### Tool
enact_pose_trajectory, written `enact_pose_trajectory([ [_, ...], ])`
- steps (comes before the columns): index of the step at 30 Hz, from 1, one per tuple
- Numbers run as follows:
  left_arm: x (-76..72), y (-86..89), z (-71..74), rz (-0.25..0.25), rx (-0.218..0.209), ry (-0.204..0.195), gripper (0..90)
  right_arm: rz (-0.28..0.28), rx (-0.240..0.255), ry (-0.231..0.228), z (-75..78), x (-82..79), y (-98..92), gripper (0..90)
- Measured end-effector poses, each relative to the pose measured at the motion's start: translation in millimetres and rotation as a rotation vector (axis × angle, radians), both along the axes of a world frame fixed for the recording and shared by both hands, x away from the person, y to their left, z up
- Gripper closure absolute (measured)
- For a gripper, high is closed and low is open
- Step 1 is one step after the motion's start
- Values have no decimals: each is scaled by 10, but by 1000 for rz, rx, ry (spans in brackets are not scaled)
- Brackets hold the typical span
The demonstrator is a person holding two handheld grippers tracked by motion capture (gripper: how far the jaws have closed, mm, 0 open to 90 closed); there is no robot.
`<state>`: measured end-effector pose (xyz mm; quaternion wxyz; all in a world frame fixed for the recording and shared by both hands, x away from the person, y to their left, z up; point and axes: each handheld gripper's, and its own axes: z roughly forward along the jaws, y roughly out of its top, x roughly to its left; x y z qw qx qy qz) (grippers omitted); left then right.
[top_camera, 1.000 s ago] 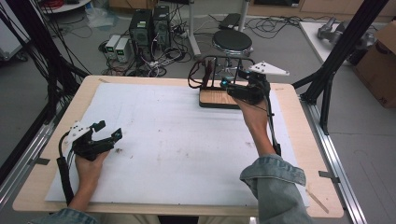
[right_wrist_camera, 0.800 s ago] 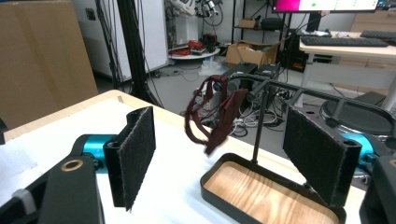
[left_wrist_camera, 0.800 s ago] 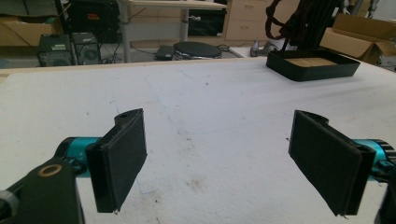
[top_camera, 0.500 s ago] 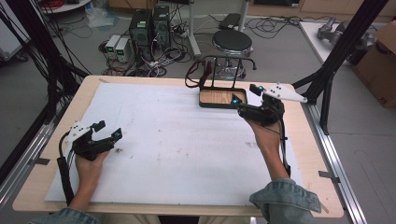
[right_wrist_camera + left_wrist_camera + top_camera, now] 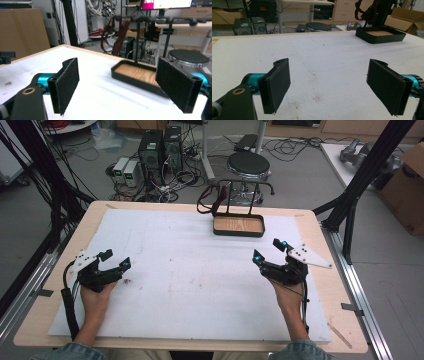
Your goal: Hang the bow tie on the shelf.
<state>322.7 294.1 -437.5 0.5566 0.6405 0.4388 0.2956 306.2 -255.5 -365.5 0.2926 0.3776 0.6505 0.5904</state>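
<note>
Currently | left hand-held gripper (image 5: 116,259) spread | right hand-held gripper (image 5: 270,250) spread | black tray (image 5: 238,226) at table (image 5: 320,270) far edge, well apart | stool (image 5: 248,164) beyond.

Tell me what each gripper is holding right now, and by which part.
Nothing is held. The left gripper and right gripper both stand open over the white mat, with bare space between their pads.

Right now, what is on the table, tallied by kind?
Grippers: 2, left gripper and right gripper, both open and empty
Black trays with a rack: 1, tray at the far edge
Dark red straps: 1, strap hanging from the rack
White mats: 1, mat
Total: 5
</note>
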Motion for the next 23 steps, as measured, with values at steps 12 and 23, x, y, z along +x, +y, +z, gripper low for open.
enact_pose_trajectory([
  [12, -1, -11, -1, 6, 10, 5, 193, -32, -27, 144, -528, -120, -36, 151],
  [23, -4, -17, 0, 8, 20, 6, 191, -13, -84, 172, -567, -90, 61, 151],
])
